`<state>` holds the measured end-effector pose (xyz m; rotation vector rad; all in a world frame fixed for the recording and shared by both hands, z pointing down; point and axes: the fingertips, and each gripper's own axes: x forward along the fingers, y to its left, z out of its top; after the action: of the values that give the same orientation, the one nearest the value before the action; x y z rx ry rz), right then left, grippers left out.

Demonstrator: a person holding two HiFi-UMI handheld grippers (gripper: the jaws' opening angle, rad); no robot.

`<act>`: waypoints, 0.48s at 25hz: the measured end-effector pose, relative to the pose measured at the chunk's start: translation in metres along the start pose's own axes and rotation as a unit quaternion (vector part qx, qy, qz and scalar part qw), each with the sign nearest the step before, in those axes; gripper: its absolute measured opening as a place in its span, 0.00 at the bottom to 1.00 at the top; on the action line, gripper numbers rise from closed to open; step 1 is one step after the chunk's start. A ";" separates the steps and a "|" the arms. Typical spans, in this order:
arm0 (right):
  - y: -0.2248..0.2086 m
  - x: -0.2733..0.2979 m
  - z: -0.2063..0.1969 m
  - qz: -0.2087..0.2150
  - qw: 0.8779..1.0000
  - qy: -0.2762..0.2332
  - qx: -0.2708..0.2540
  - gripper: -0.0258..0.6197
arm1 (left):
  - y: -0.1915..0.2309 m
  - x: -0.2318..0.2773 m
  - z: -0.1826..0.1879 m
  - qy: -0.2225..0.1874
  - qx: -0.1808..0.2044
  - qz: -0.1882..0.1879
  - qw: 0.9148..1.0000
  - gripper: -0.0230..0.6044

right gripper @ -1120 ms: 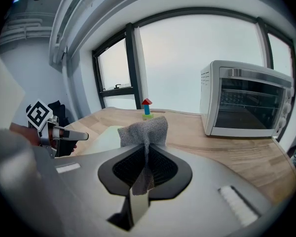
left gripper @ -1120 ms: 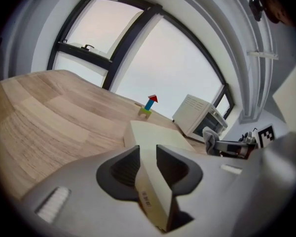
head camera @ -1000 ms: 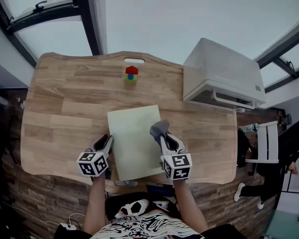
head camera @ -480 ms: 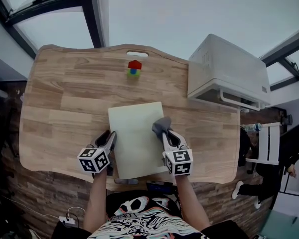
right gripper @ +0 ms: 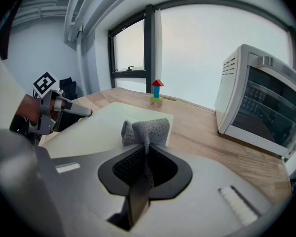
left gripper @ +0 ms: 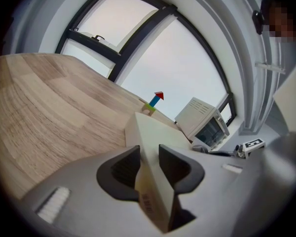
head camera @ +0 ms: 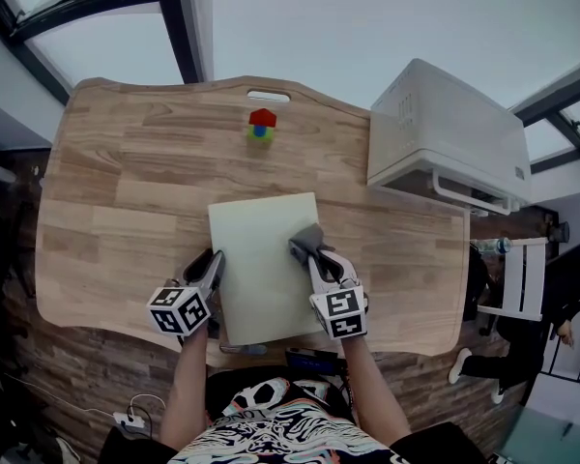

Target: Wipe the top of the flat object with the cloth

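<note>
left gripper (head camera: pixel 211 260): jaws have just been opening. The long left edge of the board sits between them and both pads lie against it, so it grips the board.
right gripper (head camera: pixel 315 259): jaws closed on the cloth, which is pinched between the pads.
cloth: a grey knitted cloth (right gripper: pixel 147 129), bunched up and sticking out past the right gripper's tips. It is over the board's right side; I cannot tell if it touches the surface.
flat object: a pale cream flat rectangular board (head camera: pixel 258 259), lying flat between the two grippers. It runs from the left gripper's jaws across to under the right gripper's tips. Its far end reaches ahead of both grippers.
support: a light wooden table (head camera: pixel 116 196) with rounded corners, under both grippers and the board.
person: both forearms come in behind the grippers, above a patterned shirt (head camera: pixel 271 433).
toy: a small stack of blocks (head camera: pixel 261 125), red on top, then blue, then green. It stands upright well ahead of both grippers, past the board's far end and apart from it.
appliance: a white box-shaped microwave oven (head camera: pixel 445 129), ahead and to the right of the right gripper, at the table's right end.
background: dark-framed windows (head camera: pixel 169 17) beyond the table's far edge.
</note>
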<state>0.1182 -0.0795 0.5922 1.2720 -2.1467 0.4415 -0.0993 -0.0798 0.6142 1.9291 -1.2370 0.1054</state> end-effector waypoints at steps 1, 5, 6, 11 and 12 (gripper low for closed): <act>0.001 0.001 -0.002 0.005 1.000 0.002 -0.005 0.07 | 0.000 0.000 0.000 -0.002 0.000 0.001 1.000 0.27; 0.001 0.003 -0.004 0.012 1.000 0.018 -0.002 0.07 | 0.003 -0.001 0.000 -0.006 0.002 0.010 1.000 0.31; 0.001 0.003 -0.004 0.012 1.000 0.020 -0.001 0.07 | 0.004 -0.001 0.000 -0.008 0.002 0.012 1.000 0.31; 0.001 0.004 -0.004 0.012 1.000 0.016 -0.002 0.07 | 0.005 -0.001 0.001 -0.022 -0.016 0.000 1.000 0.31; 0.001 0.004 -0.004 0.011 1.000 0.015 -0.003 0.07 | 0.005 -0.001 0.001 -0.022 -0.014 0.000 1.000 0.32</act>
<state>0.1168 -0.0792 0.5974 1.2316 -2.1379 0.4610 -0.1035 -0.0807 0.6161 1.9163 -1.2614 0.0457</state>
